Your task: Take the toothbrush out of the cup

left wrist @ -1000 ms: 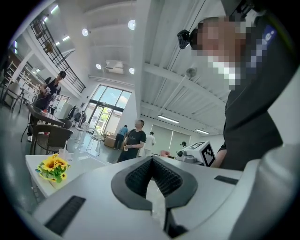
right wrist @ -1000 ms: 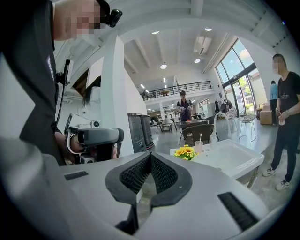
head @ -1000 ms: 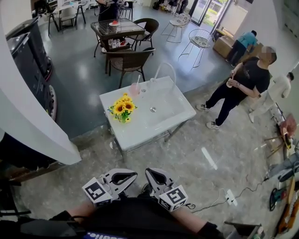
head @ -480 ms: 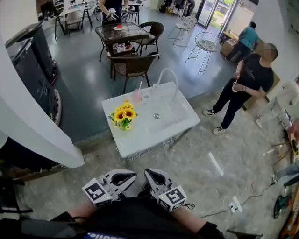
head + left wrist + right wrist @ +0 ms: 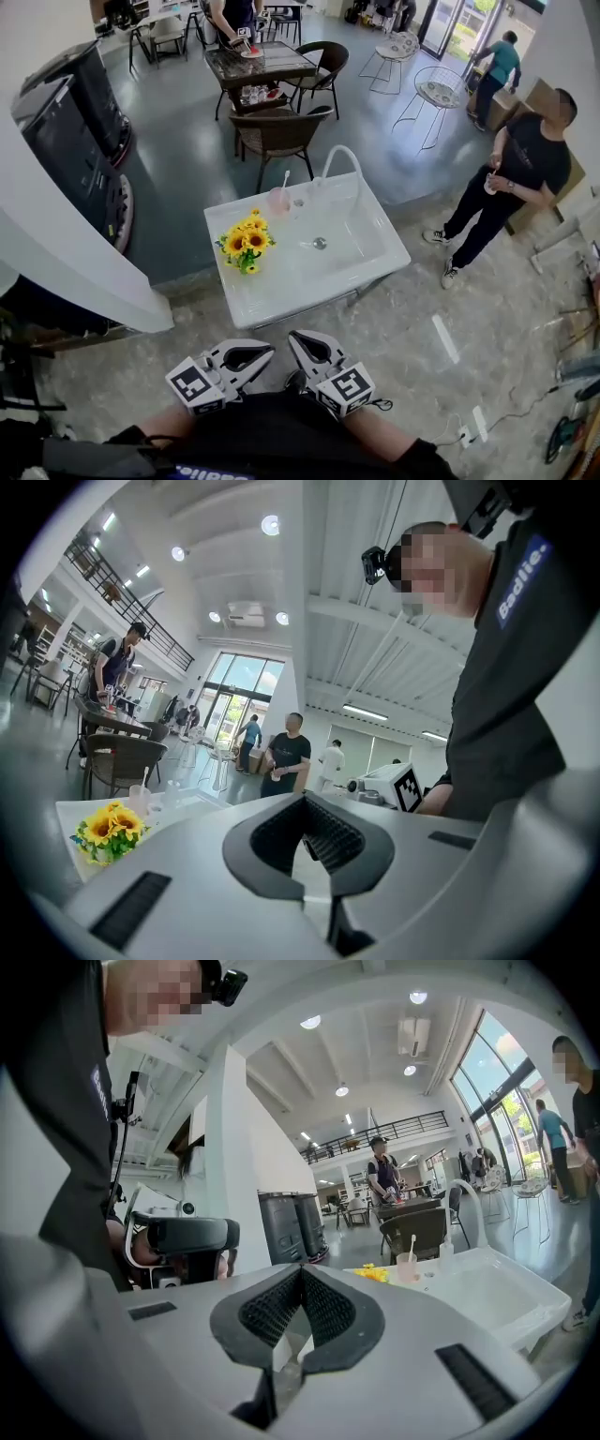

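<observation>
A pink cup (image 5: 278, 200) with a white toothbrush (image 5: 285, 181) standing in it sits on the far left rim of a white sink table (image 5: 281, 281). Both grippers are held close to the person's body at the bottom of the head view, well short of the table. The left gripper (image 5: 269, 352) is shut and empty, and so is the right gripper (image 5: 294, 339). In the right gripper view the cup (image 5: 406, 1266) and toothbrush (image 5: 412, 1244) show far off beyond the shut right gripper (image 5: 301, 1271). The left gripper (image 5: 302, 799) faces past the table's end.
Sunflowers (image 5: 246, 244) stand on the table's left side, and a curved tap (image 5: 342, 161) rises at its back. A wicker chair (image 5: 279, 131) is behind the table. A person in black (image 5: 520, 178) stands to the right. A white pillar (image 5: 66, 262) is at the left; cables (image 5: 478, 422) lie at the lower right.
The sink table has come a little nearer and lower in the head view. The standing person has shifted right. Both grippers stay shut at the chest.
</observation>
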